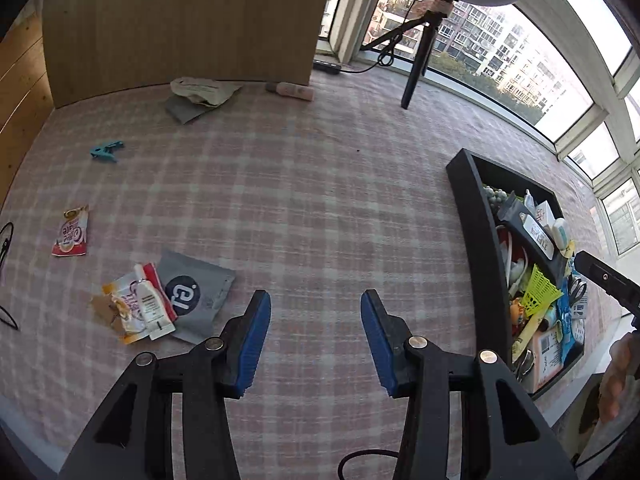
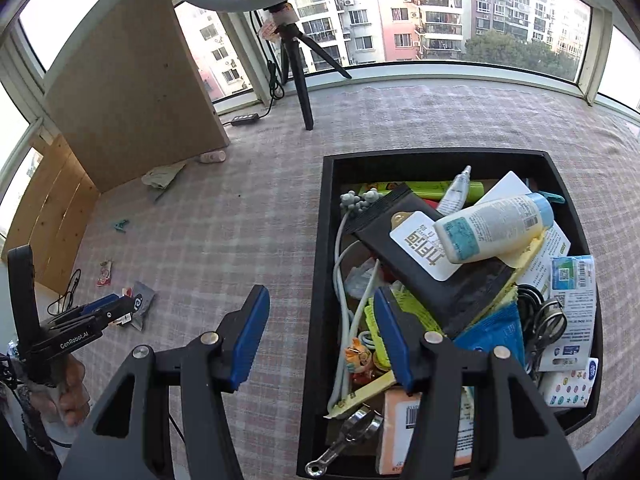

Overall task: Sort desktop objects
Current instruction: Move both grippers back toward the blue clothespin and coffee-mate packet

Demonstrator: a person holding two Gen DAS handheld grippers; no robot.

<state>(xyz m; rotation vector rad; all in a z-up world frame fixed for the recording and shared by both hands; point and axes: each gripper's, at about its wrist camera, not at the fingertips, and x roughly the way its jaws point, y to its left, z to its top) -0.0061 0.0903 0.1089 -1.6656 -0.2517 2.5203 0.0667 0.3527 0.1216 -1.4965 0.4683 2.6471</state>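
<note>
Cream bottle [image 2: 494,227] atop tray [image 2: 325,240] heap

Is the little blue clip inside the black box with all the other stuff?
No, the blue clip lies alone on the checked tablecloth, far across from the black box.

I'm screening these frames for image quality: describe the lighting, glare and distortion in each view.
Left wrist view: daylight, sky through the windows blown out white, strong fisheye bending the black tray edge, corners vignetted black. Right wrist view: same daylight, side window panes overexposed, the window sill bowed, the white bottle sharp and evenly lit, no hard shadows on the checked cloth.
</note>
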